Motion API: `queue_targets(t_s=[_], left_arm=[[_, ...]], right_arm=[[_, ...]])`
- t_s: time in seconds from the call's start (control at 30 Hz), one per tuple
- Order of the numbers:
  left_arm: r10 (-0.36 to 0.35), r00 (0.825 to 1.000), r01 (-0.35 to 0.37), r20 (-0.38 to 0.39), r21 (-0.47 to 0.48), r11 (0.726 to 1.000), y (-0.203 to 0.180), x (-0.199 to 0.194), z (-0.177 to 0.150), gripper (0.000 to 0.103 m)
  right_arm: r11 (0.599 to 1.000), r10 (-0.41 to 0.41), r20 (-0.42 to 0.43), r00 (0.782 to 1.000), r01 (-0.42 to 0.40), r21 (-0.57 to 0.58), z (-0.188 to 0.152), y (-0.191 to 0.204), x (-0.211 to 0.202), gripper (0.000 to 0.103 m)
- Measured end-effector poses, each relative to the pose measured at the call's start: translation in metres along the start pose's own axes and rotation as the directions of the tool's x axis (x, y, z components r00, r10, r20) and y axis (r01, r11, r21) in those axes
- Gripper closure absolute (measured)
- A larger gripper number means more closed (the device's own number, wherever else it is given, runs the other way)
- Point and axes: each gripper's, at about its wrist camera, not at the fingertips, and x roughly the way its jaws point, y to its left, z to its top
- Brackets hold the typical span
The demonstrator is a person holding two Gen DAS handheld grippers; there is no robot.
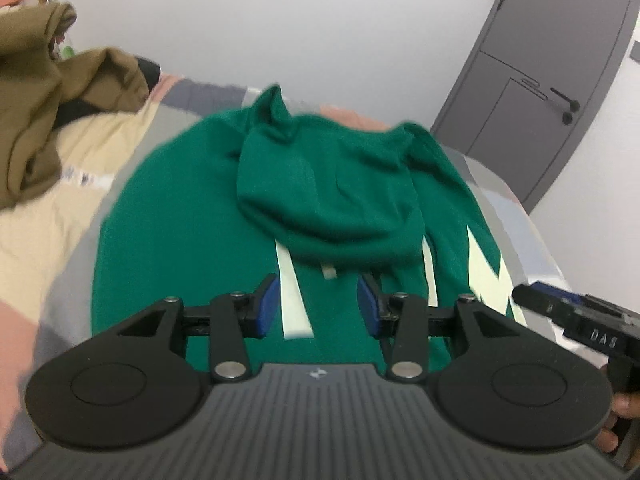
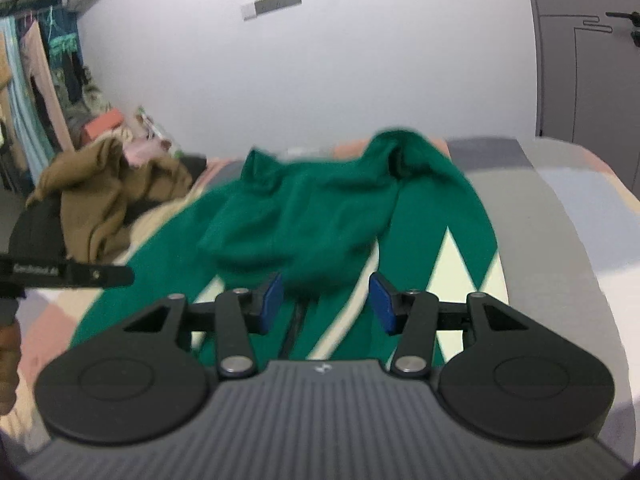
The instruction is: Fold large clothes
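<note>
Both black grippers, left [image 1: 318, 306] and right [image 2: 326, 302], hover spread and empty above the green white-striped sweater [image 1: 180, 232], whose loosely bunched folded-over part [image 1: 332, 196] may slump open.

On the black body of the right hand-held gripper [image 1: 576, 312], seen at the right edge of the left wrist view, three pale letters can be read: "DAS".

In the right wrist view, the left hand-held gripper [image 2: 68, 274] shows at the left edge, and its black side carries a short line of pale print, but blur makes it unreadable.

Each hand-held gripper has a small pale emblem on the ribbed grey housing near the camera; it is a sign, not letters.

The green garment [image 1: 200, 220] has pale stripes and pointed shapes; no letter can be made out in them.
</note>
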Motion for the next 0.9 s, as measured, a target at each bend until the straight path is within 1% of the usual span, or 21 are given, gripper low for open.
queue_targets(t_s=[0.07,0.1,0.13,0.17,0.23,0.33,0.4,0.5,0.57,0.63,0.67,0.7,0.73,0.77,0.8,0.83,0.9], left_arm=[[0.008,1.000,-0.008,-0.010,0.014,1.000,0.000,0.006,-0.020,0.052],[0.025,0.999,-0.024,-0.024,0.026,0.999,-0.001,0.010,-0.030,0.052],[0.041,0.998,-0.039,-0.040,0.035,0.999,-0.003,0.013,-0.037,0.052],[0.047,0.997,-0.045,-0.054,0.044,0.998,-0.003,0.017,-0.044,0.052],[0.052,0.996,-0.046,-0.079,0.072,0.996,-0.005,0.024,-0.056,0.052],[0.095,0.990,-0.078,-0.106,0.155,0.985,-0.012,0.037,-0.068,0.052],[0.126,0.986,-0.101,-0.111,0.205,0.973,-0.015,0.044,-0.074,0.052],[0.168,0.979,-0.137,-0.112,0.242,0.961,-0.013,0.053,-0.082,0.052],[0.184,0.977,-0.149,-0.110,0.267,0.952,-0.014,0.057,-0.086,0.052],[0.200,0.975,-0.163,-0.101,0.293,0.942,-0.018,0.059,-0.089,0.052],[0.206,0.973,-0.169,-0.101,0.292,0.941,-0.018,0.060,-0.090,0.053],[0.211,0.973,-0.174,-0.098,0.292,0.940,-0.018,0.060,-0.090,0.055],[0.222,0.971,-0.186,-0.092,0.297,0.936,-0.019,0.060,-0.091,0.064],[0.239,0.967,-0.203,-0.084,0.304,0.931,-0.019,0.060,-0.091,0.070],[0.251,0.965,-0.217,-0.081,0.301,0.929,-0.018,0.060,-0.090,0.080],[0.255,0.963,-0.222,-0.082,0.291,0.931,-0.016,0.058,-0.089,0.096],[0.276,0.958,-0.248,-0.073,0.268,0.931,-0.008,0.052,-0.083,0.099]], right_arm=[[1.000,-0.014,-0.044,0.999,0.014,-0.006,-0.018,0.004,-0.003,0.052],[1.000,-0.026,-0.065,0.998,0.025,-0.008,-0.026,0.006,-0.004,0.052],[0.999,-0.043,-0.084,0.996,0.042,-0.011,-0.035,0.007,-0.004,0.048],[0.998,-0.058,-0.104,0.993,0.057,-0.009,-0.042,0.008,-0.002,0.038],[0.997,-0.075,-0.136,0.988,0.075,-0.004,-0.056,0.009,-0.002,0.031],[0.996,-0.086,-0.189,0.978,0.083,-0.023,-0.070,0.010,0.009,0.031],[0.992,-0.115,-0.197,0.974,0.105,-0.063,-0.073,0.010,0.019,0.031],[0.986,-0.158,-0.215,0.964,0.144,-0.080,-0.079,0.007,0.030,0.033],[0.983,-0.178,-0.244,0.953,0.162,-0.084,-0.084,0.004,0.038,0.042],[0.978,-0.199,-0.257,0.946,0.174,-0.119,-0.090,0.005,0.044,0.046],[0.975,-0.207,-0.260,0.943,0.178,-0.131,-0.092,0.005,0.045,0.053],[0.974,-0.213,-0.261,0.942,0.182,-0.136,-0.092,0.005,0.045,0.058],[0.972,-0.220,-0.259,0.940,0.190,-0.138,-0.092,0.006,0.044,0.070],[0.971,-0.225,-0.255,0.940,0.195,-0.139,-0.091,0.005,0.042,0.082],[0.971,-0.228,-0.246,0.942,0.200,-0.134,-0.089,0.005,0.039,0.086],[0.972,-0.227,-0.236,0.945,0.204,-0.117,-0.087,0.002,0.035,0.090],[0.975,-0.221,-0.215,0.951,0.211,-0.067,-0.081,-0.005,0.025,0.092]])
